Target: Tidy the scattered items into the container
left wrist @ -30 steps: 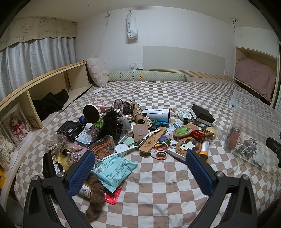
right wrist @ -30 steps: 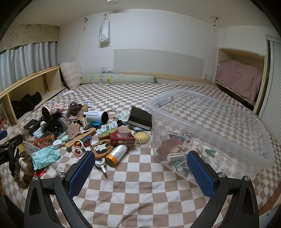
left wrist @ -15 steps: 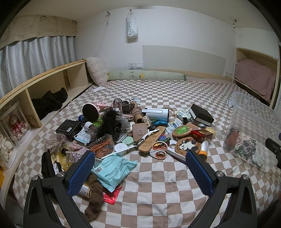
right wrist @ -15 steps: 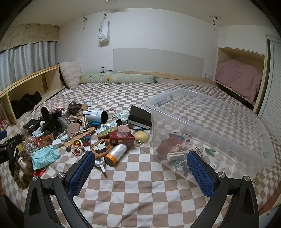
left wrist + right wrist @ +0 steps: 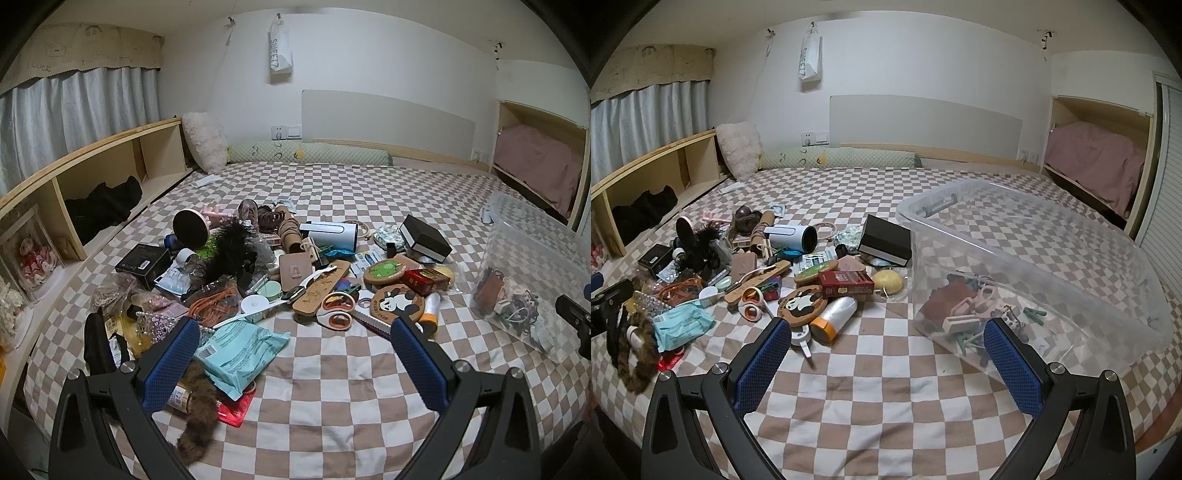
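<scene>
Fluffy pillow (image 5: 205, 142), curtain (image 5: 74, 110), wall bag (image 5: 279, 48).

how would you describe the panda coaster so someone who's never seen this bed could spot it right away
Start at the clear bin on the right of the checkered bed and look left to the near edge of the clutter pile. The panda coaster lies flat there, just in front of the red box and beside the orange-capped bottle. It is the only round brown disc with a black-and-white panda on it.

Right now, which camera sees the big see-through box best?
The right wrist view. There the clear container shows nearly whole: its rim, its handle and the clips and small things piled inside. The left wrist view catches only one end of it at the right edge, partly cut off.
</scene>
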The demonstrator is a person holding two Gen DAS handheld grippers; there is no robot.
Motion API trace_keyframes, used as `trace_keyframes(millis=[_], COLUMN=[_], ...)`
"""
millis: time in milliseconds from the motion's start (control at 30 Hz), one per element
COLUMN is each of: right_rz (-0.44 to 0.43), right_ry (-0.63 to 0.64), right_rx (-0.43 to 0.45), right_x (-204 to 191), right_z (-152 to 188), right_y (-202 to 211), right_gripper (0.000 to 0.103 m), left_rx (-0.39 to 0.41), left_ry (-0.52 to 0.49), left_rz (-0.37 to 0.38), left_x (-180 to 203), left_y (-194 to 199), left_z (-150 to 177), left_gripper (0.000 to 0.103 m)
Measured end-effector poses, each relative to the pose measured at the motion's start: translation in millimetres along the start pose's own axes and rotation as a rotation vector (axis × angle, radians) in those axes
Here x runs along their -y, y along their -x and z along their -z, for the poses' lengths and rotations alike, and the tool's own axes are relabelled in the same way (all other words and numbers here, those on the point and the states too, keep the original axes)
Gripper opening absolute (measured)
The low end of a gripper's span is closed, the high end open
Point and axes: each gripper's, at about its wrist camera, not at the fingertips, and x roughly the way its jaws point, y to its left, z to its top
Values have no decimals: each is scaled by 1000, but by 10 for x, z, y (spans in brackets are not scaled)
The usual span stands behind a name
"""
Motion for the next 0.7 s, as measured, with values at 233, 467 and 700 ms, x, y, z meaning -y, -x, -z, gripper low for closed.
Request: trace_keyframes(millis=[233, 467, 700], right_rz=[-4, -7, -15], right_ry=[9, 24, 34], right_rx=[-23, -63, -93], right_x=[-34, -61, -105], right_z=[35, 137, 241], right_y=[-72, -202, -308], right_gripper=[103, 103, 103], left_rx=[-28, -71, -121], left_ry=[-5, -42, -52], left_rz=[2, -14, 23], left_x=[-30, -27, 4], left_y=[-97, -263, -384], left_z=[48, 158, 238], left_gripper=[103, 103, 103])
